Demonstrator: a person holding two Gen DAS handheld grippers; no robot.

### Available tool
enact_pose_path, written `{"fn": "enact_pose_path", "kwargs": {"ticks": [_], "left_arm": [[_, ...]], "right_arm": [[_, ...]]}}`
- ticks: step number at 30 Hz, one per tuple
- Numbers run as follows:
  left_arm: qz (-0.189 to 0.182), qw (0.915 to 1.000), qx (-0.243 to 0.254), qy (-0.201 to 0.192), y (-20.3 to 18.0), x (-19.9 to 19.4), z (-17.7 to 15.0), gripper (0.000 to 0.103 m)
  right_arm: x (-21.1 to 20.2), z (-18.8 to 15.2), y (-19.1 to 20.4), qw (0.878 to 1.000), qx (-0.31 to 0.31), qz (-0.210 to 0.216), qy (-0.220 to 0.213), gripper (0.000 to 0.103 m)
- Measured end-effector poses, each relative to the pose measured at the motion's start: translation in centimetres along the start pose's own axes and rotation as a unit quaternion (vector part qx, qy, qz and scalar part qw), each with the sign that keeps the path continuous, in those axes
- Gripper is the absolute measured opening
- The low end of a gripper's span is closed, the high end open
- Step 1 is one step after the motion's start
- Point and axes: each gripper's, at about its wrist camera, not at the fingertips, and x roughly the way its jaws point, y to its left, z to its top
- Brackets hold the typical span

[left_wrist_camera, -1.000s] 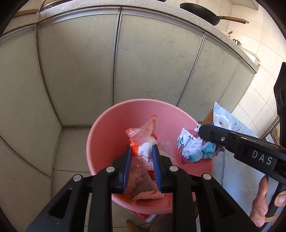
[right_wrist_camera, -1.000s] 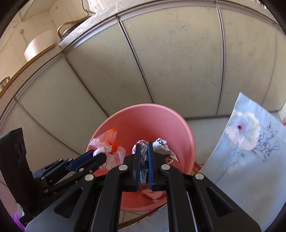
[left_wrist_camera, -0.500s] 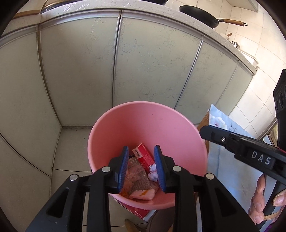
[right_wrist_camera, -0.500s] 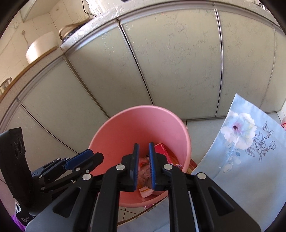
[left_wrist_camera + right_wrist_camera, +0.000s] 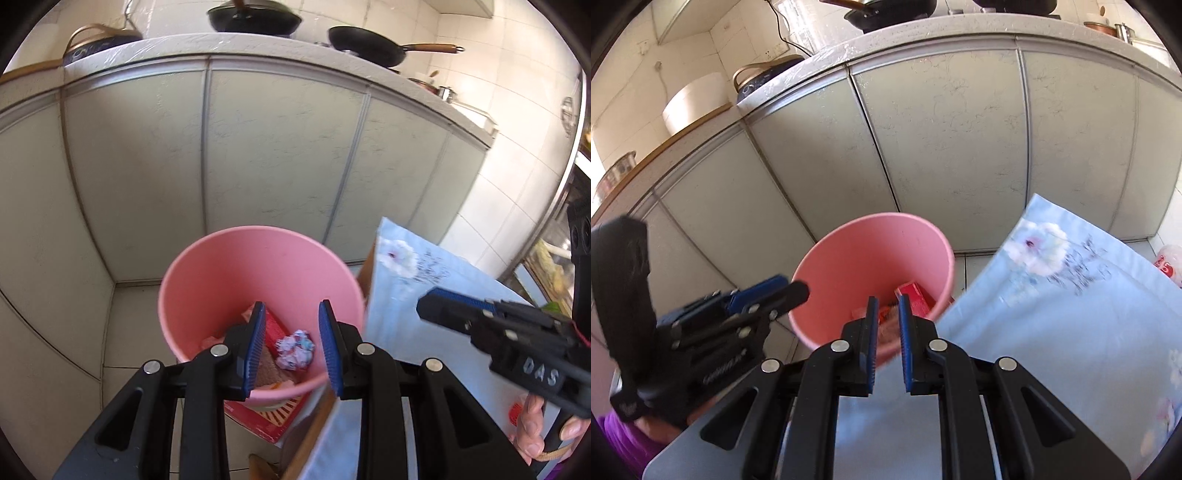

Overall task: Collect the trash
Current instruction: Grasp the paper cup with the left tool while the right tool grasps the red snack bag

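The right gripper (image 5: 436, 314) carries raised grey letters reading "DAS" on its side; white print on a red box (image 5: 275, 328) in the pink bin (image 5: 207, 273) is too small to read. The box lies tilted, its long axis running from the bin's far wall toward the camera. Beside it sits a crumpled printed paper ball (image 5: 295, 349). The left gripper (image 5: 291, 347) hangs above the bin, its 2 blue pads spread and empty. The right gripper's pads stand nearly together, holding nothing.
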Motion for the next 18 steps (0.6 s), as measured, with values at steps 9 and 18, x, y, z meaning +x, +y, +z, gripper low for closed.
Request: {"fn": "enact_pose_path", "kwargs": {"ticks": [9,18], "left_arm": [[-0.061,0.9971,0.045,0.007,-4.6,-2.3,-1.6,0.034],[-0.138,0.9853,0.093,0.036,-9.6,-3.3,-3.6,0.036]], "right_arm": [[-6.3,-5.2,-1.5,0.998,0.012,-0.054,-0.016,0.038],[-13.4,-10.8,-3.9,0.990,0.033,-0.130,-0.048,0.044]]}}
